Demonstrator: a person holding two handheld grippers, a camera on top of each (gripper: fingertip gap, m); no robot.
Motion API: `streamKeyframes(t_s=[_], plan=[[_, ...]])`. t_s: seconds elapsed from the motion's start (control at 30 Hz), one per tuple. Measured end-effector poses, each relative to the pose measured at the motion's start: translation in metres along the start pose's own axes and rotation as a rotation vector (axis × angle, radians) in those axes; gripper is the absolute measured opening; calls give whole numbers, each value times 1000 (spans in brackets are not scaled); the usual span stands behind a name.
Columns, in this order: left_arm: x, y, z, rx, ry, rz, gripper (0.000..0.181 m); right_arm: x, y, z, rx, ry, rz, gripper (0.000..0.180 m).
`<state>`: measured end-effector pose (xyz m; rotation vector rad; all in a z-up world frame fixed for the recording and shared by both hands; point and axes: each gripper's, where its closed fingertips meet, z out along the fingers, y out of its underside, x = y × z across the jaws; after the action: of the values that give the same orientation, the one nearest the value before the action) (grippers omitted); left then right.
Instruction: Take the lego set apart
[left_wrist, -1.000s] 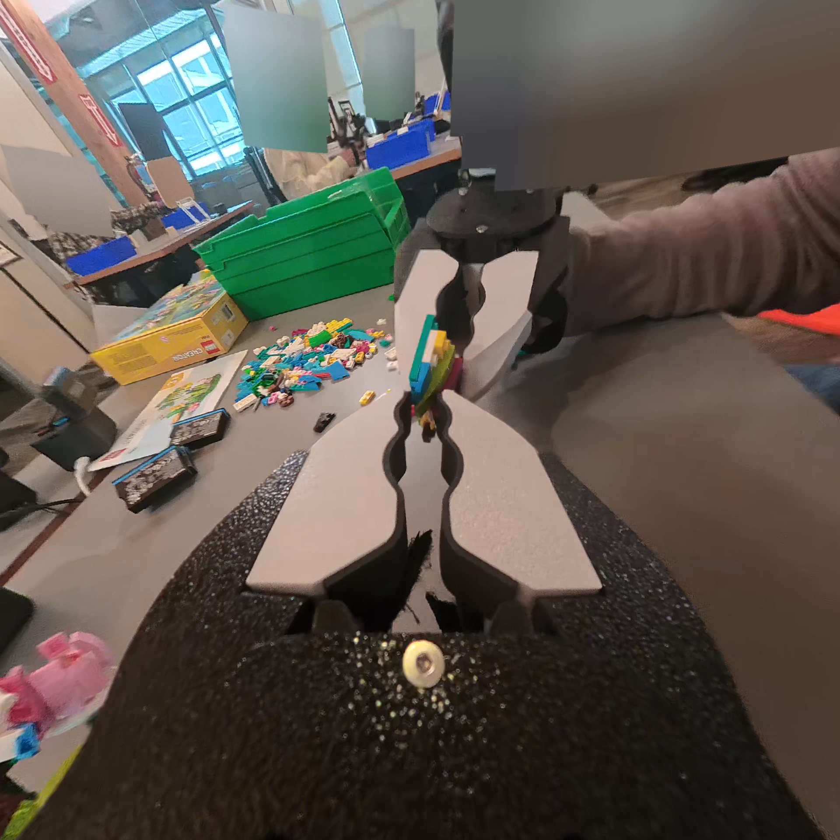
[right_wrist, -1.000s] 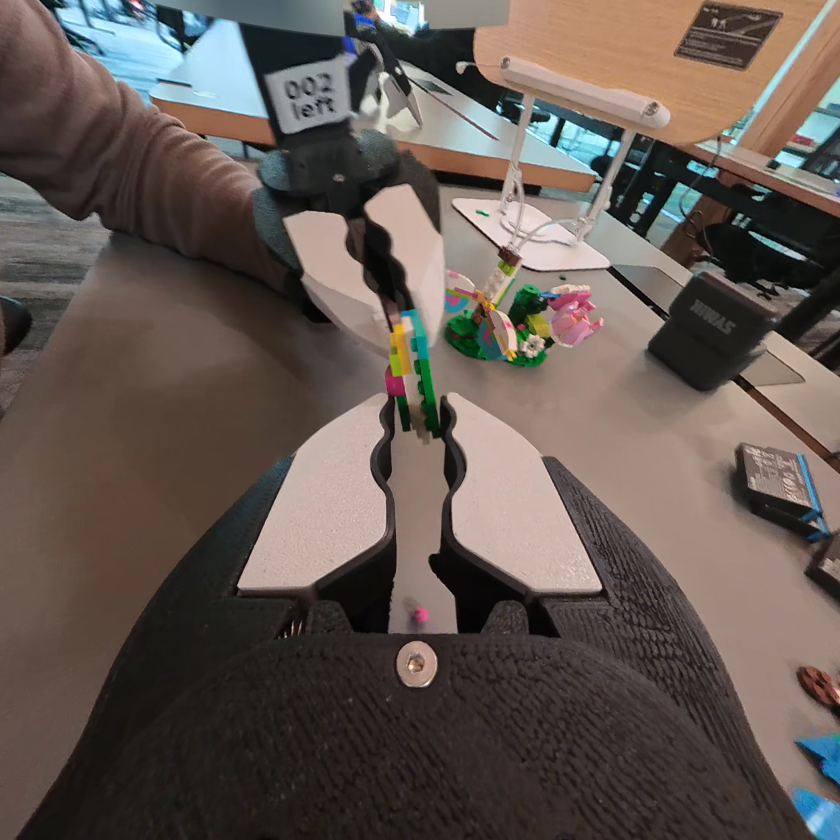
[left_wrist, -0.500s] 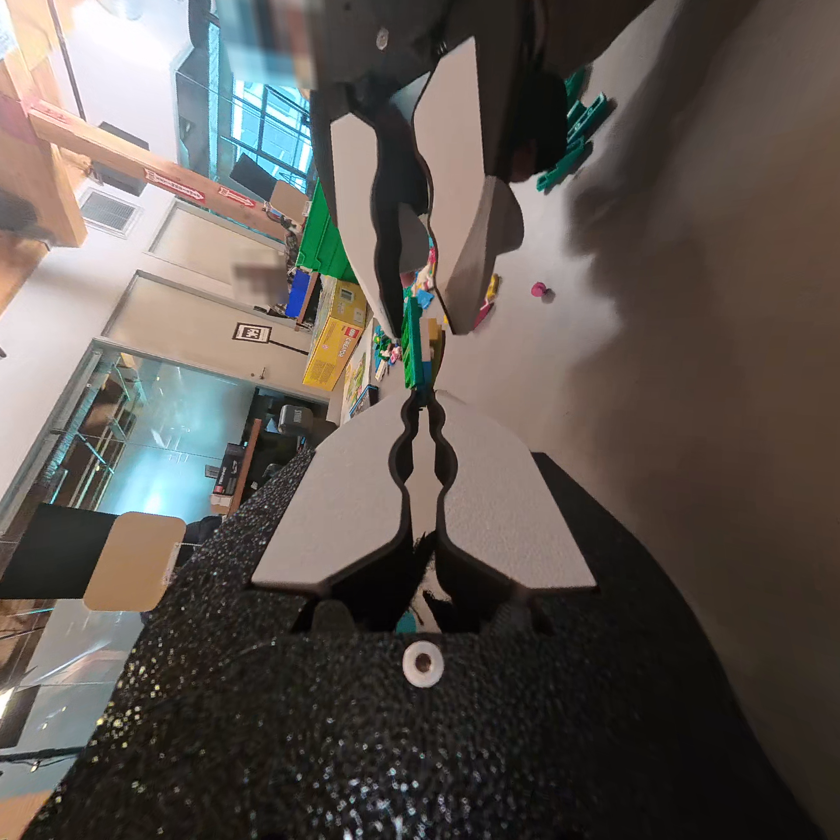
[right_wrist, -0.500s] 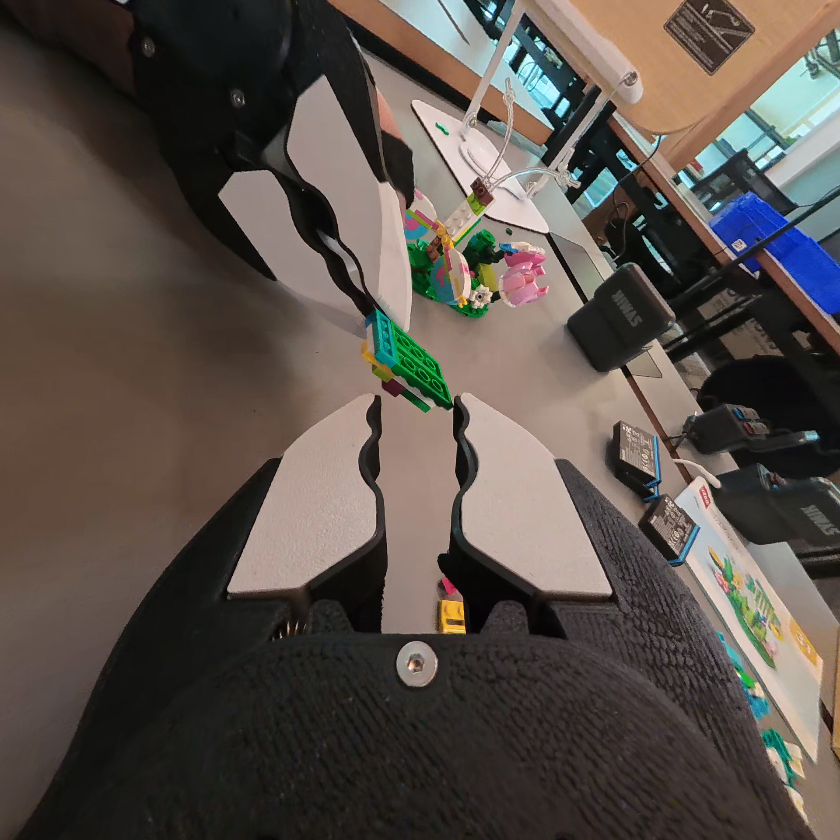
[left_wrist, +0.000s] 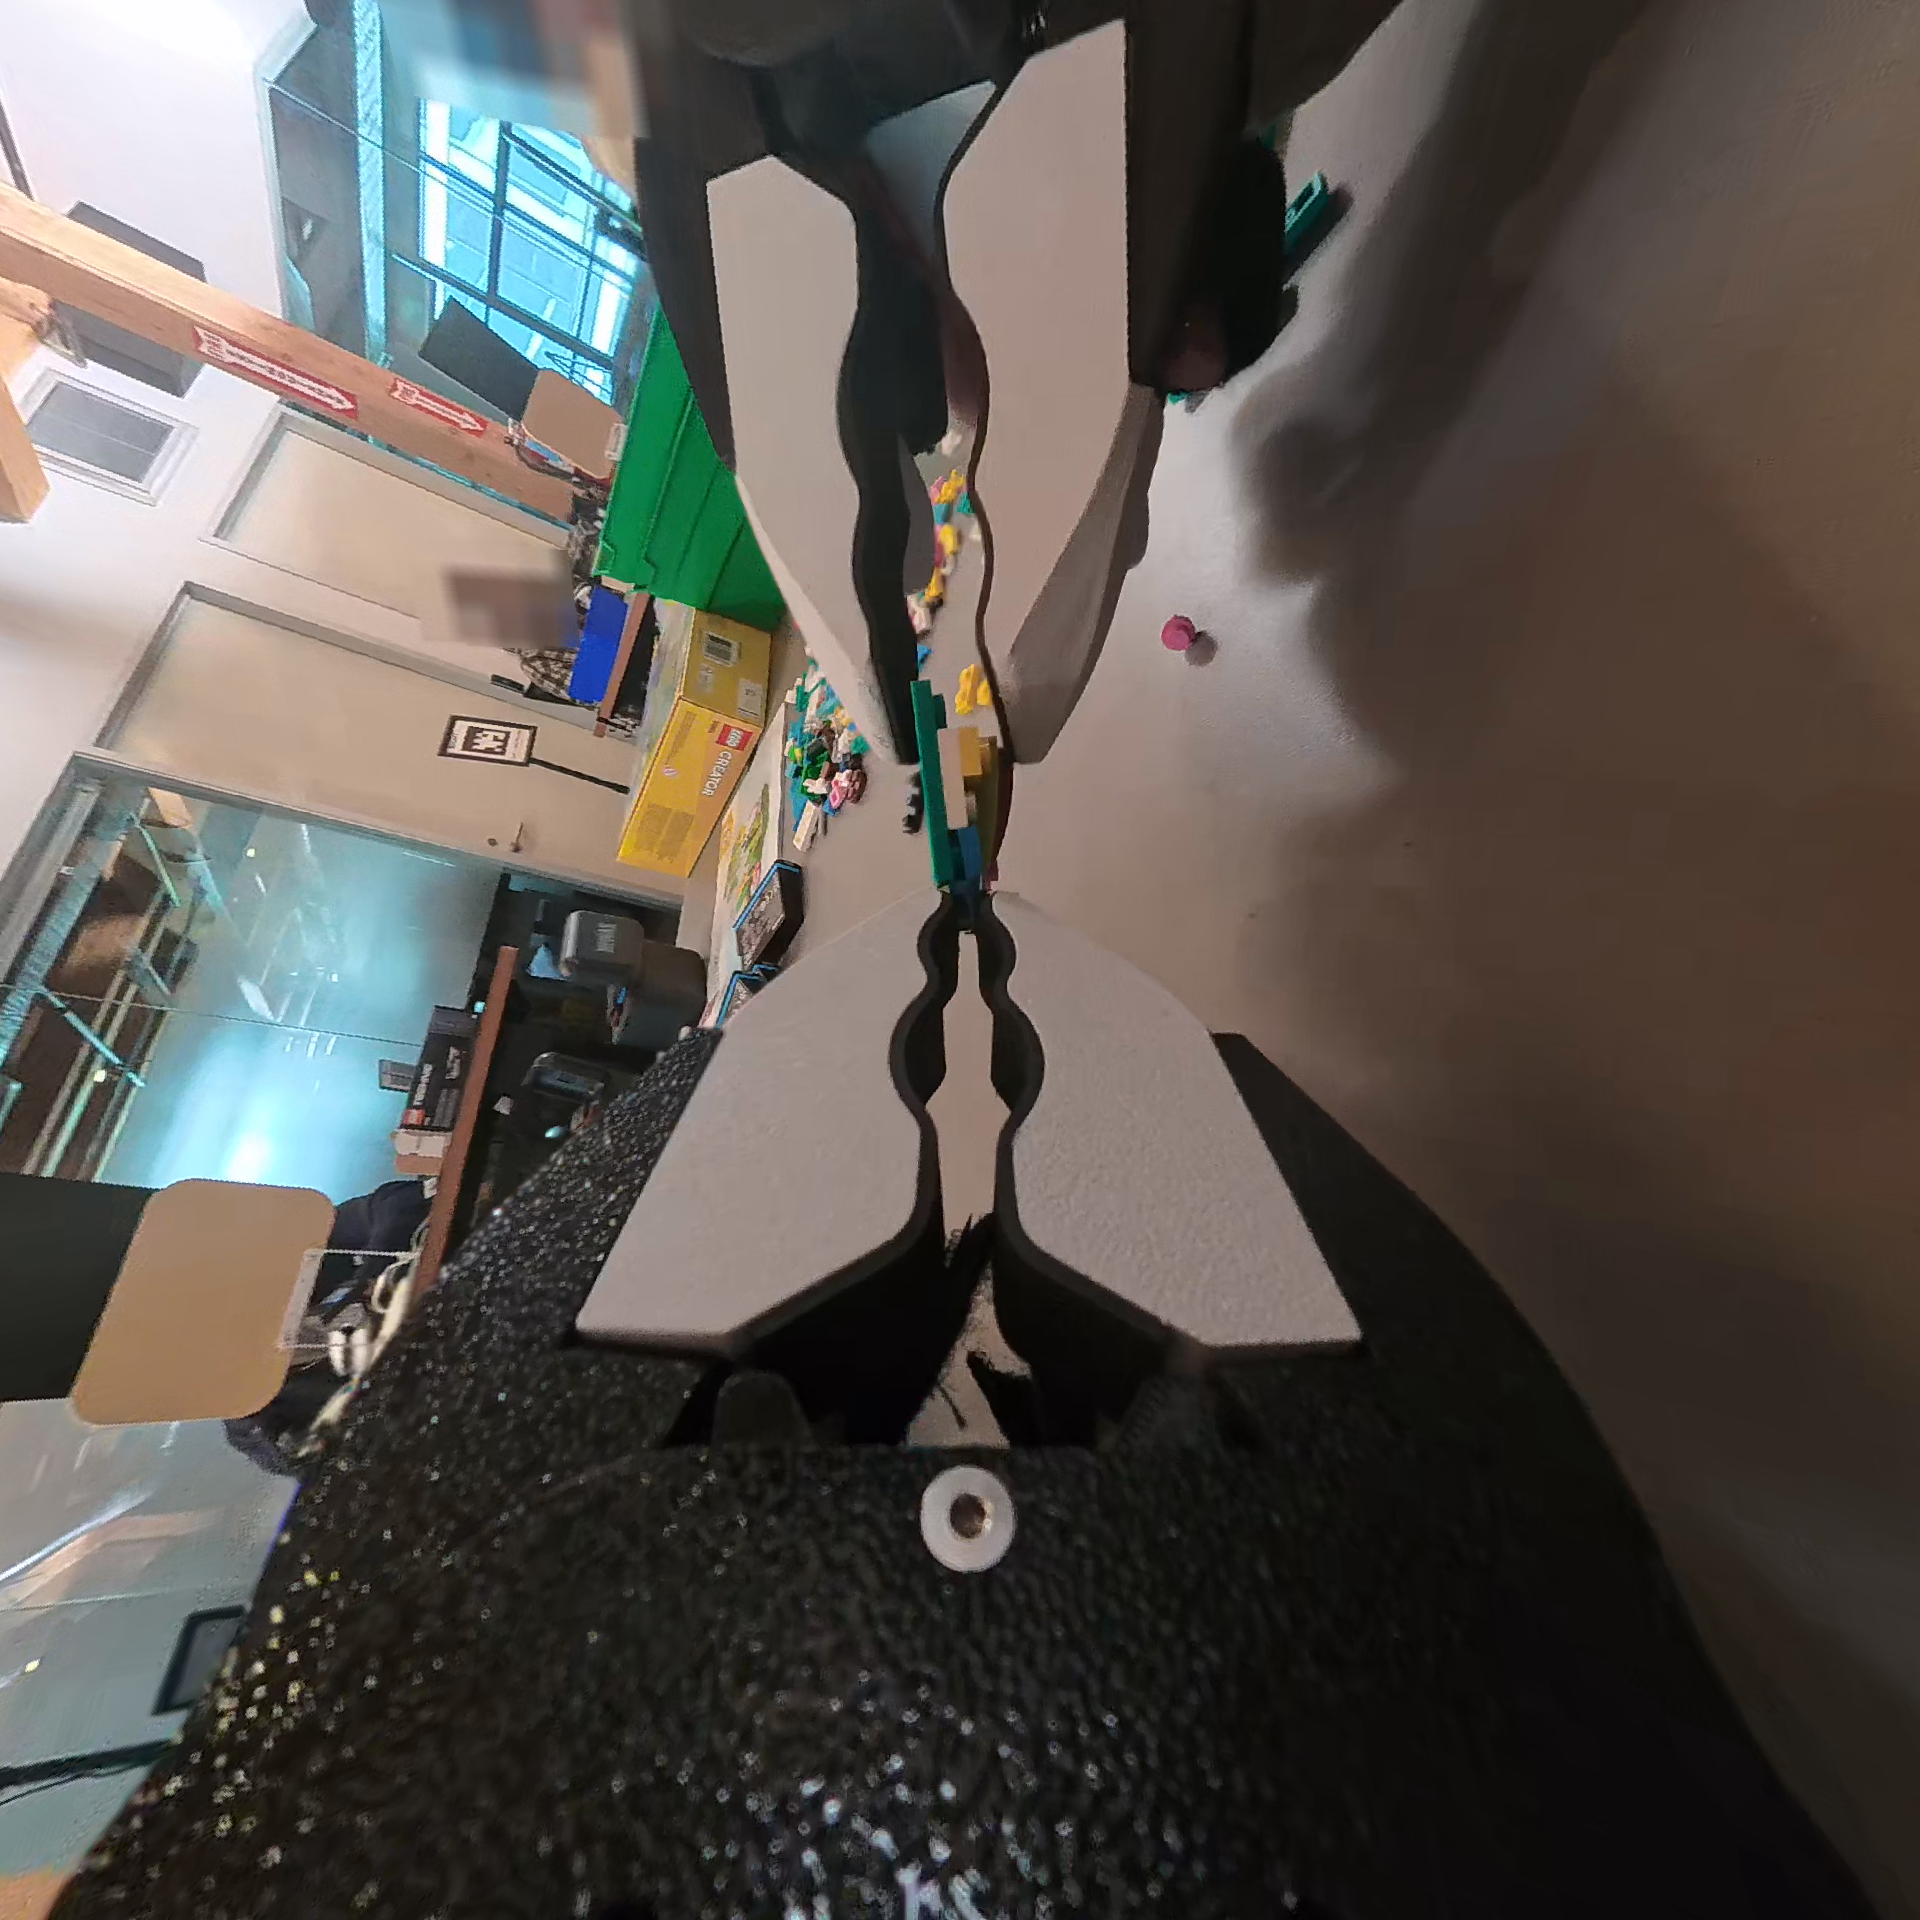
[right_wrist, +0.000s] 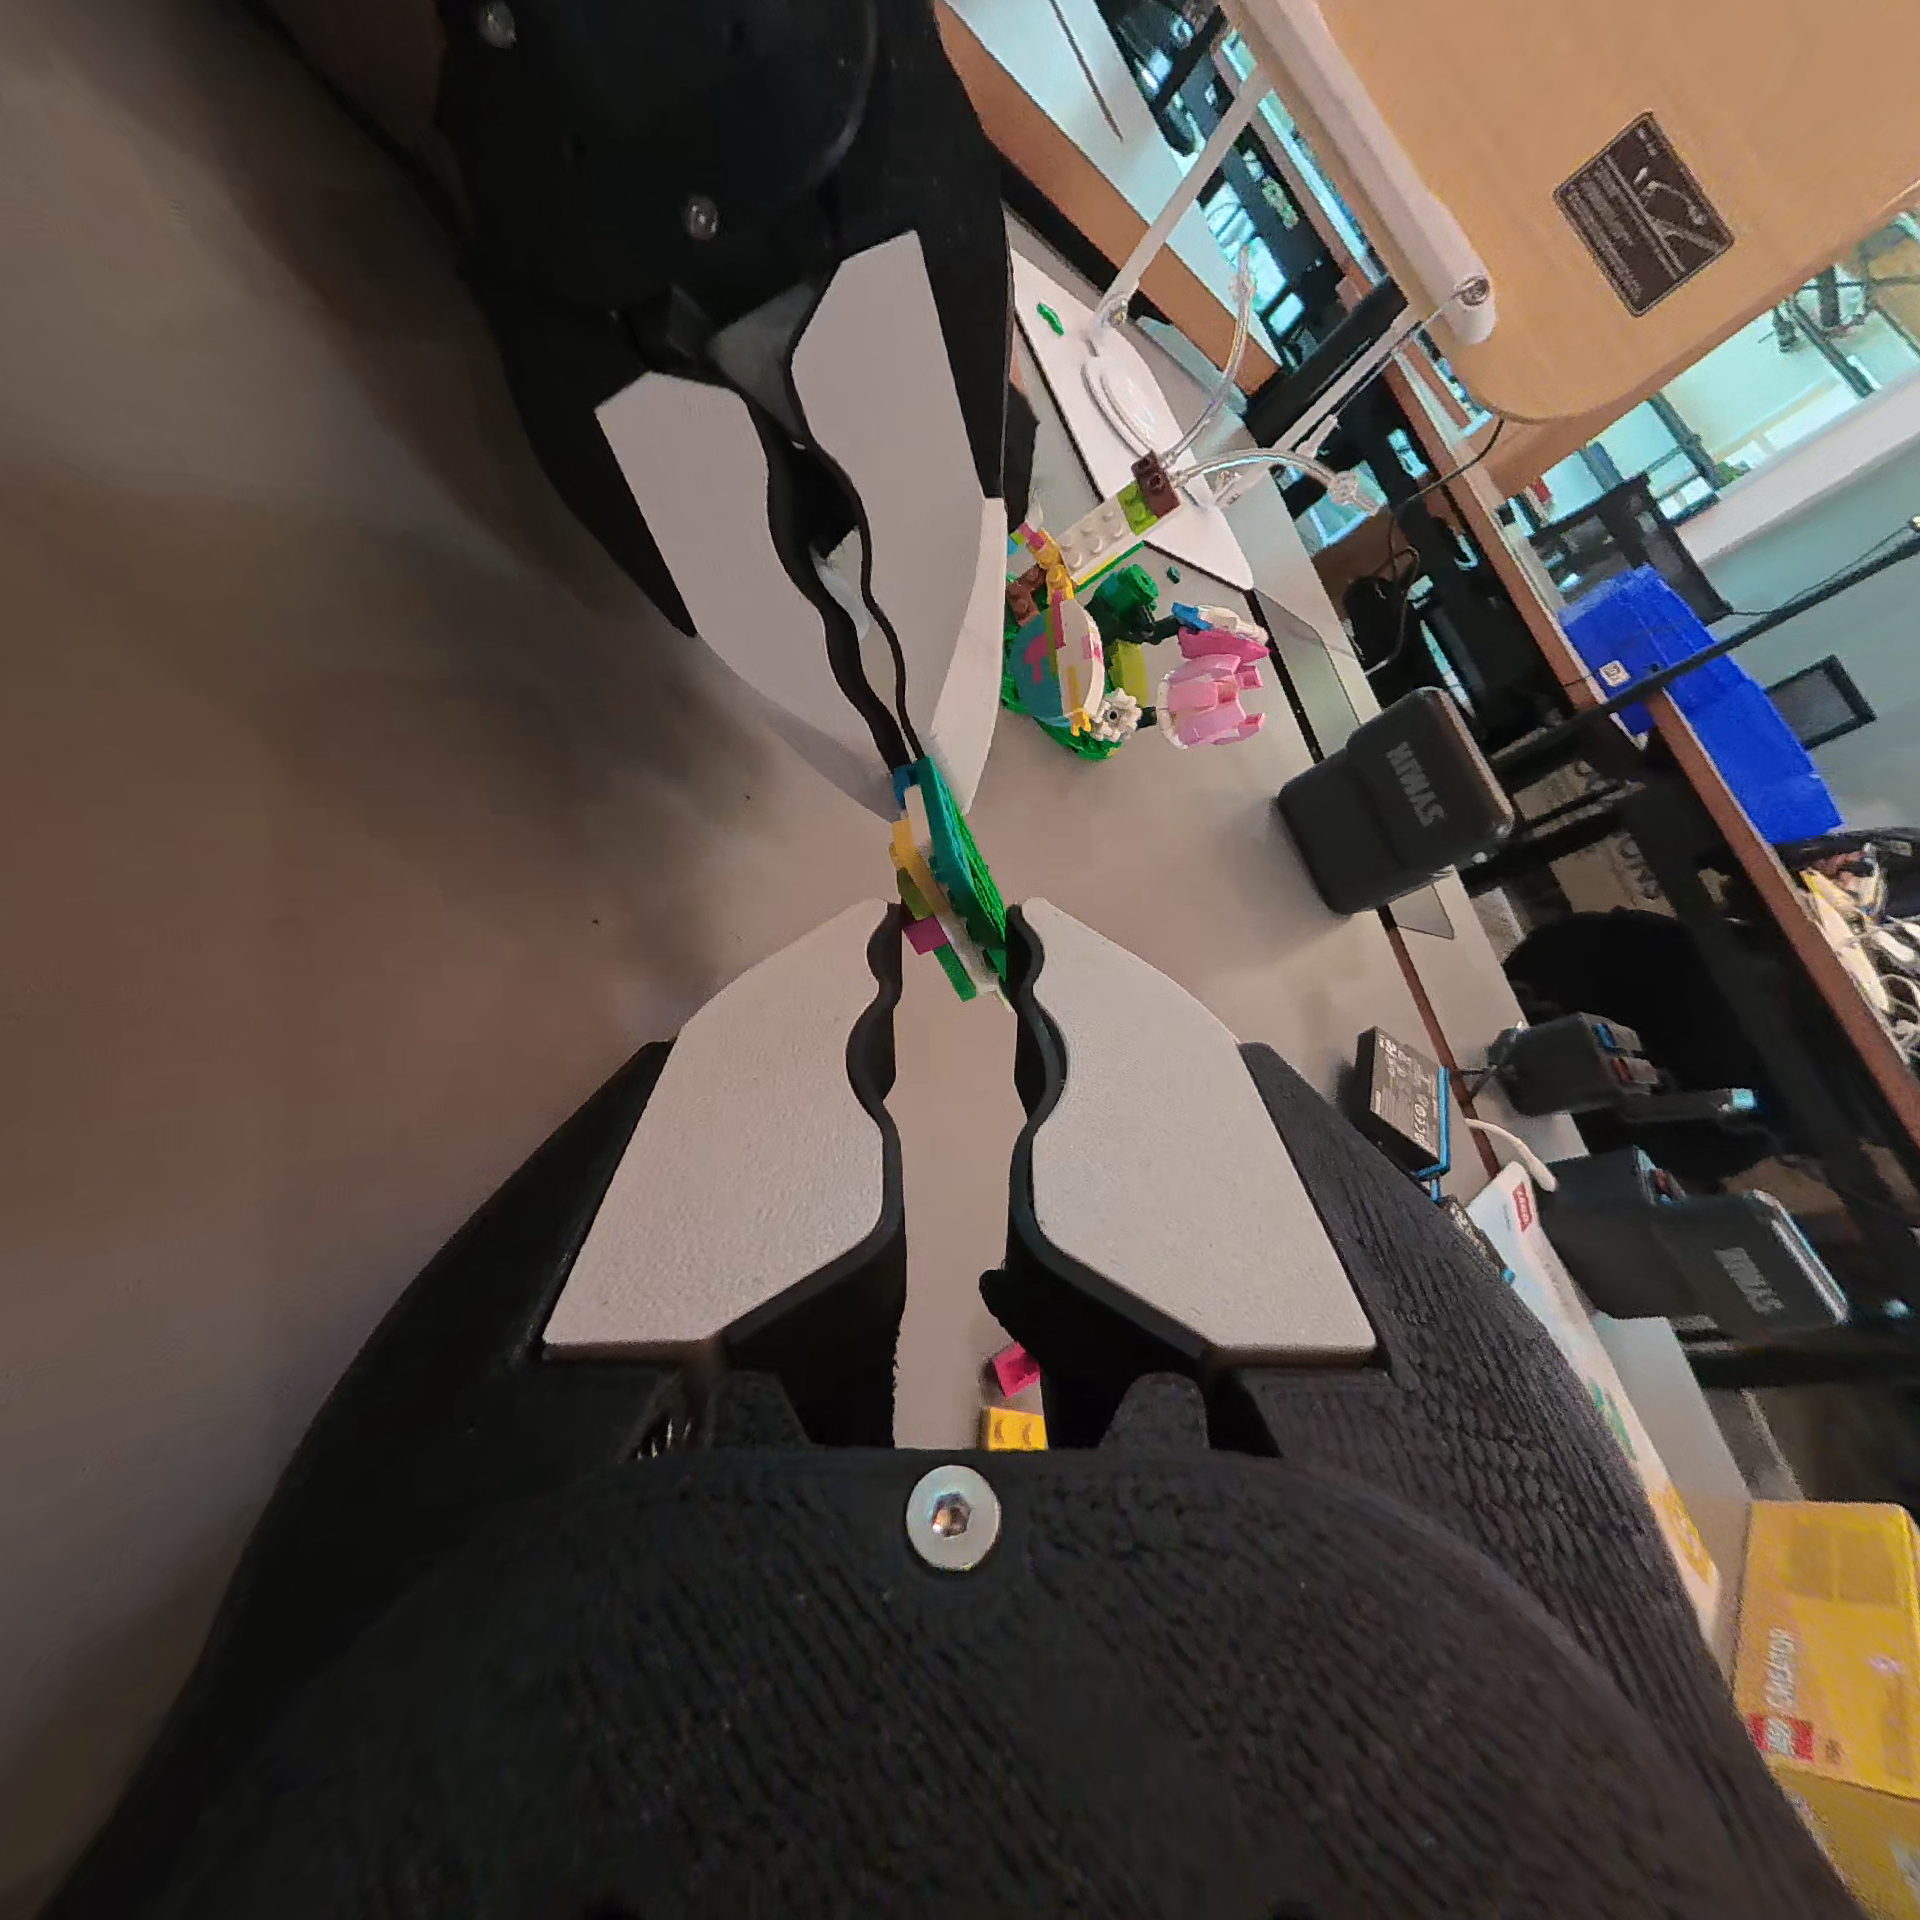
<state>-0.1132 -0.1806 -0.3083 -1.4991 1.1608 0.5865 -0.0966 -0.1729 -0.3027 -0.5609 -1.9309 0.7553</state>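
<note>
2 tongs | left tongs (left_wrist: 961, 902) clamp lego stack (right_wrist: 945, 883) endwise | right tongs (right_wrist: 951, 920) narrow, perhaps touching

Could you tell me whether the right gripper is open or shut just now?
Open: the right gripper has a clear gap between its fingers, which flank the lego piece without clamping it.

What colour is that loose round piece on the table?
Magenta pink round piece, seen best in the left wrist view.
</note>
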Motion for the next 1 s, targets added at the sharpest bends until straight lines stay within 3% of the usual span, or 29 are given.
streamKeyframes(t_s=[0.43, 0.67, 1.0], plan=[[18, -1, -6, 20, 256, -130, 3, -17, -13, -4, 89, -151, 118, 4], [23, -4, -11, 29, 308, -119, 3, -21, -17, -4, 128, -198, 164, 4], [13, 6, -7, -22, 231, -123, 2, -3, -13, 5, 97, -117, 324, 4]])
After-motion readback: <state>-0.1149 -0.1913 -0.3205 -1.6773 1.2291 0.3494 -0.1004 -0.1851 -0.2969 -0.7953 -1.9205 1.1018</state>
